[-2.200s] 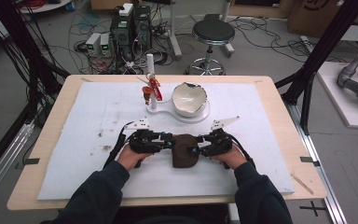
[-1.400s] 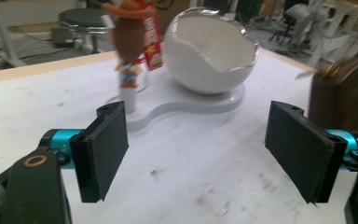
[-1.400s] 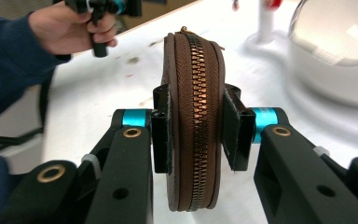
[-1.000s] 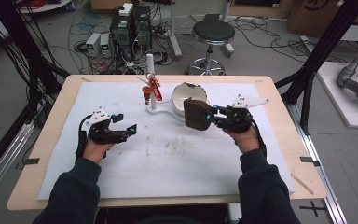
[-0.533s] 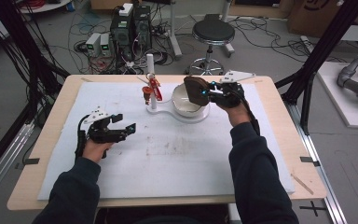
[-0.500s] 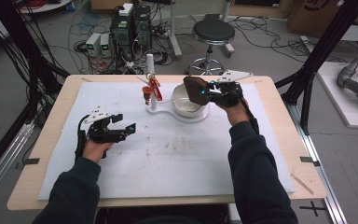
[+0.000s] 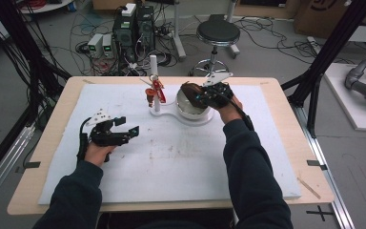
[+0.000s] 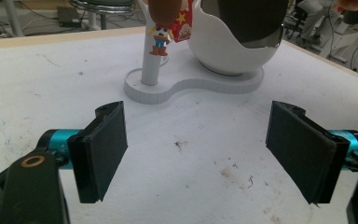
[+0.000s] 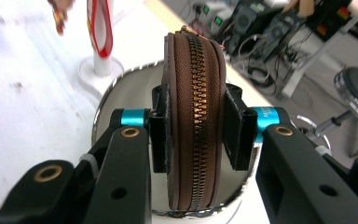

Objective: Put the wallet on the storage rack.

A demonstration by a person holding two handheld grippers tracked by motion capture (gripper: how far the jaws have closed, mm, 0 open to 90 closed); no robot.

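Left gripper (image 7: 129, 131), jaws spread and empty, rests near the worktop's left edge, where it has stayed for the past second. Right gripper (image 7: 198, 96), clamped on the brown zip pouch (image 9: 193, 116), has carried it from mid-worktop to just above the bowl (image 7: 190, 110) by the far edge; release into the bowl appears imminent.

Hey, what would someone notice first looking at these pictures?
Most striking is the brown zippered pouch, clamped edge-up in the right hand-held gripper over the shiny bowl on its white stand at the table's far middle. The left hand-held gripper hovers open over the stained white mat.
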